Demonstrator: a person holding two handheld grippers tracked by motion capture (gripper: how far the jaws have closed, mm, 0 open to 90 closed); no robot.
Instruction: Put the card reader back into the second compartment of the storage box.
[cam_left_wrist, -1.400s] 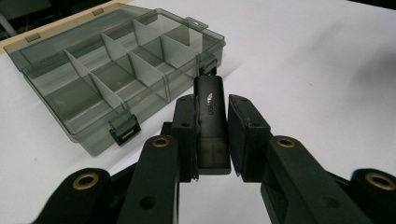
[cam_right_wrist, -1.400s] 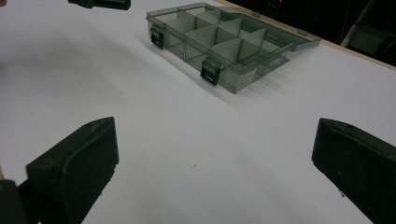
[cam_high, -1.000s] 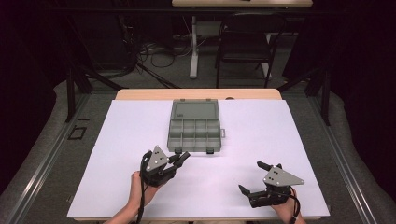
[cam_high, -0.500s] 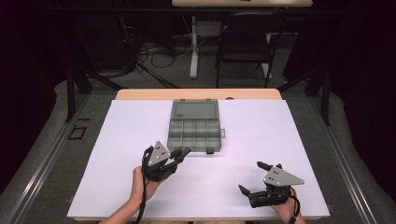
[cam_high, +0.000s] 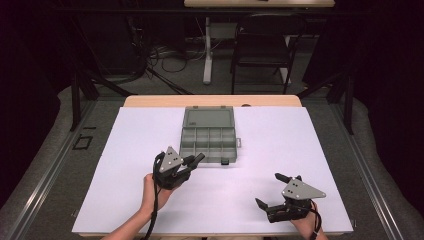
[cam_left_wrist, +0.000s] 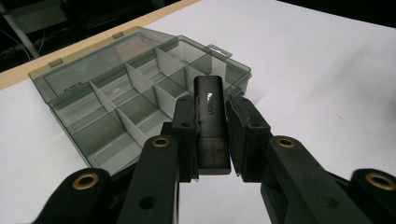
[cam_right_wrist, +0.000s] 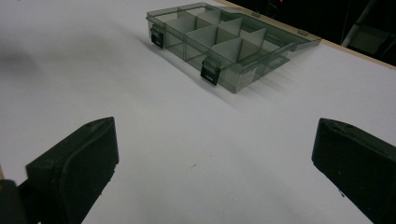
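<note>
The left gripper clamps a slim black USB stick just short of the open, smoky-grey plastic compartment box's front edge. The right gripper, jaws spread wide and empty, sits well apart from the box over bare white table.

One open compartment box, one black USB stick, two grippers, one chair.

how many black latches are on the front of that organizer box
2 black latches on the grey translucent plastic organizer box: one at its front left corner, one near the front right, seen in the right gripper view.
</note>
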